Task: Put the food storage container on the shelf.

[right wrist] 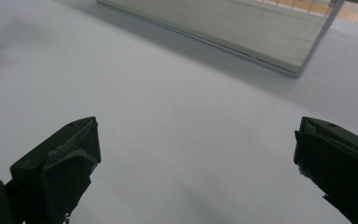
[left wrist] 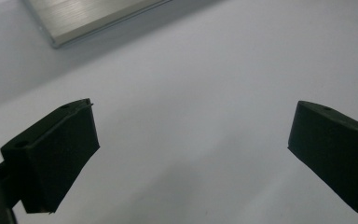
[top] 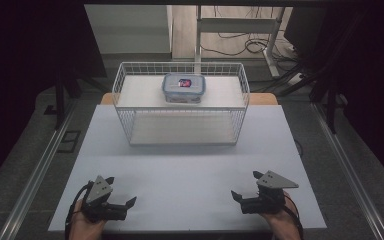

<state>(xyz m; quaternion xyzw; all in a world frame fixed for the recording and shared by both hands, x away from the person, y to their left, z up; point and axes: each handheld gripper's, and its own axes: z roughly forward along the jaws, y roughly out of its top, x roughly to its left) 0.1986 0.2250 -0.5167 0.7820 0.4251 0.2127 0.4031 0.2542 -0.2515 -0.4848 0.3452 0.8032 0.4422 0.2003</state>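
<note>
A white wire basket (top: 125,114) stands at the far middle of the white table (top: 180,170). A clear plastic box with a blue-rimmed lid (top: 183,88) sits on the basket's raised shelf. My left gripper (top: 119,191) rests near the table's front left edge, held by a hand, its jaws wide apart with only bare table between them (left wrist: 191,140). My right gripper (top: 246,185) rests near the front right edge, also open with nothing in it (right wrist: 196,149). In the right gripper view the basket's lower board (right wrist: 242,28) lies ahead.
Metal rails (top: 40,165) run along both sides of the table. A white desk frame (top: 240,25) and cables lie on the floor behind the basket. Bare table surface stretches between the grippers and the basket. A metal strip (left wrist: 93,18) shows in the left gripper view.
</note>
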